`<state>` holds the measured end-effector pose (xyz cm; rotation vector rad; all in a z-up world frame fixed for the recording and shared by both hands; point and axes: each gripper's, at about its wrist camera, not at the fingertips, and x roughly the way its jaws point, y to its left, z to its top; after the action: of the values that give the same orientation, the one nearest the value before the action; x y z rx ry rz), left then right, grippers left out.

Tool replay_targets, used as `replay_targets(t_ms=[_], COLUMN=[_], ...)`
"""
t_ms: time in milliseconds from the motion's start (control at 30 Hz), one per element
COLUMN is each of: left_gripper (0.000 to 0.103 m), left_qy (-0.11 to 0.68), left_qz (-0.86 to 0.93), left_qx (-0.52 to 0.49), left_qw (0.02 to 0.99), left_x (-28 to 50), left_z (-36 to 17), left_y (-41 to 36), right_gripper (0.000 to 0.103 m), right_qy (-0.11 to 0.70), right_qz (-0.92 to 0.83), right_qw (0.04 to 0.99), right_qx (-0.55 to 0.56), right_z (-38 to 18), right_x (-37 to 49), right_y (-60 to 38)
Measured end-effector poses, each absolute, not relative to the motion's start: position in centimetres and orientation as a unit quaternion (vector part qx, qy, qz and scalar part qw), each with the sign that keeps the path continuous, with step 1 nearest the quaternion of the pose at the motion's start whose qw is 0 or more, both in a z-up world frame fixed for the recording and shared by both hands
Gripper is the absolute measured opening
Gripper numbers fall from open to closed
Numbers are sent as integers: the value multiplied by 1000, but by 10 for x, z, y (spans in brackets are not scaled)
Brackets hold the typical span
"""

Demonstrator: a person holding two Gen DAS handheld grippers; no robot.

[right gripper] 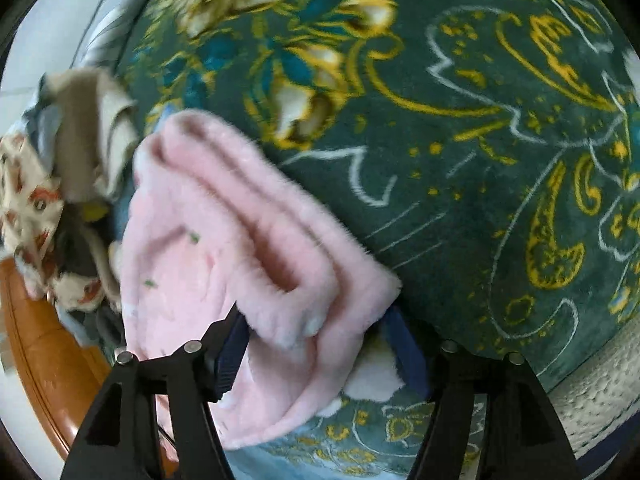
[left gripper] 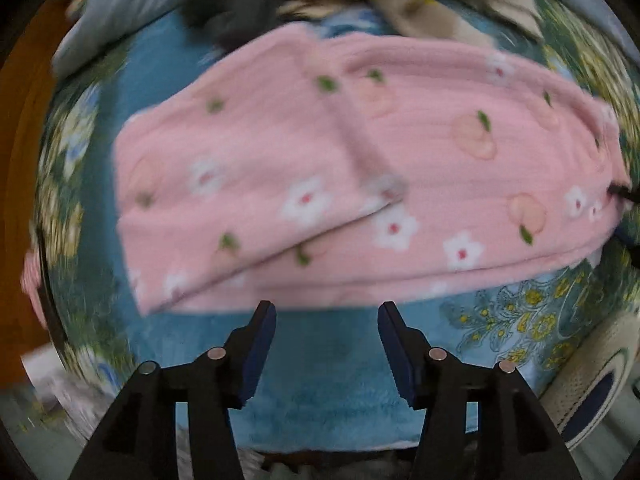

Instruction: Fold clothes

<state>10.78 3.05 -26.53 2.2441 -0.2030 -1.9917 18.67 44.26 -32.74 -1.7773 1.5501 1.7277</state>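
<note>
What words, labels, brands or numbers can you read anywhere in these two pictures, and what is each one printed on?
None can be read.
The pink garment bears only flowers and peaches, no lettering.
The blanket bears only floral patterns.
The pile of clothes shows blurred prints, no letters that can be made out.

teal floral blanket (right gripper: 460,128) — spread flat | orange wooden edge (right gripper: 36,344) — lower left

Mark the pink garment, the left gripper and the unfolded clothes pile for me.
pink garment (left gripper: 440,152): left wrist view, top layer.
left gripper (left gripper: 327,310): left wrist view, midway between open fingertips.
clothes pile (right gripper: 36,200): right wrist view, cream printed fabric.
</note>
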Motion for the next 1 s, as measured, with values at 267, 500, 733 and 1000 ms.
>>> replay_targets(t_ms=[267,500,733,1000], left_gripper=[57,57,57,57], left_qy=[75,150,194,262], left_qz=[-681,-683,-705,-714], left_qx=[711,695,665,630], left_qw=[159,170,153,159], left_x=[125,116,93,95], left_z=[-221,-214,-195,-189], left_y=[-51,-109,-170,-255], right_gripper=[31,28,28,28], right_qy=[511,363,187,56], right_qz=[594,728,824,797], right_qw=[141,90,-73,-219], right_qx=[-604,-575,-530,-559], right_z=[-300,-176,-51,-43], right_x=[181,149,111,100], right_y=[434,373,207,-16])
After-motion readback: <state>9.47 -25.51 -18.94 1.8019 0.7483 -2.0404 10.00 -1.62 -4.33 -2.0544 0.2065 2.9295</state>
